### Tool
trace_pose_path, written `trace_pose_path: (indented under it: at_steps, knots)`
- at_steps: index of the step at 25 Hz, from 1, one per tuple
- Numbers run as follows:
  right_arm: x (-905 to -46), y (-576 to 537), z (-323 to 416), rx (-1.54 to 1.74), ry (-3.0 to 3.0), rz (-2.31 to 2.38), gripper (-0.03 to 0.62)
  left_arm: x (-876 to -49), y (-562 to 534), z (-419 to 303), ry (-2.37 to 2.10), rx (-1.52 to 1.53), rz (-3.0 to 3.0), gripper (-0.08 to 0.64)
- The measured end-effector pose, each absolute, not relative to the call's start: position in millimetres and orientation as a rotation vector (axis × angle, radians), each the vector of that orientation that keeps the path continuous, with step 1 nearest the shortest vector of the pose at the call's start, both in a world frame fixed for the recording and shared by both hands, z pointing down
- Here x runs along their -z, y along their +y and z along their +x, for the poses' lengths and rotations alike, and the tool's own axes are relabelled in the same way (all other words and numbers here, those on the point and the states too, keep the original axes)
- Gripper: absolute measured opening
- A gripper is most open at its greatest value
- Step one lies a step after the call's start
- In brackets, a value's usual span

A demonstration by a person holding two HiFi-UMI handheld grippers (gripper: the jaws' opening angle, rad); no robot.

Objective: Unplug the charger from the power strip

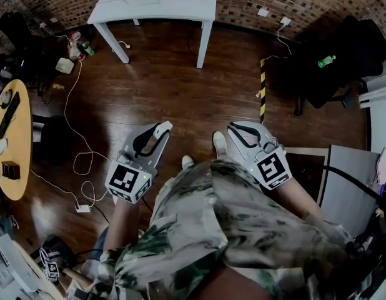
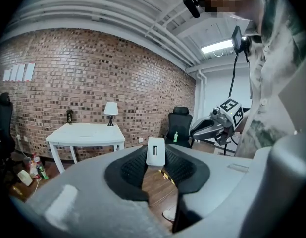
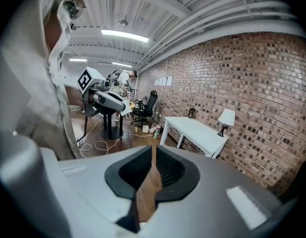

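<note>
A small white charger sits pinched between the tips of my left gripper, which is shut on it. In the head view this charger shows at the tip of the left gripper, held above the wooden floor in front of the person's legs. My right gripper hangs alongside at the same height. Its jaws are shut with only a thin sliver of floor between them and nothing held. A white cable snakes over the floor to a small white block at lower left; I cannot tell if that is the power strip.
A white table stands against the brick wall ahead, with a lamp on it. Black office chairs are at the right, a round wooden table at the left. A black-yellow striped strip lies on the floor.
</note>
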State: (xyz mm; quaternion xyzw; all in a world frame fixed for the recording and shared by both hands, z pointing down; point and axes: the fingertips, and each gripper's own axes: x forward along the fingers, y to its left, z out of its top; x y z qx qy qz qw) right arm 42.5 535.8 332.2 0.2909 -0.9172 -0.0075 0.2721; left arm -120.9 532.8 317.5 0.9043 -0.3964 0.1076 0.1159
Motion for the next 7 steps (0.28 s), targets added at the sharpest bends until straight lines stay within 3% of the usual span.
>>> trace_pose_path:
  at_steps: [7]
  knots:
    - [-339,535,24,0.025,-2.438,0.773,0.034,-323,535,-144,-1.168,-0.284,2.646,0.111]
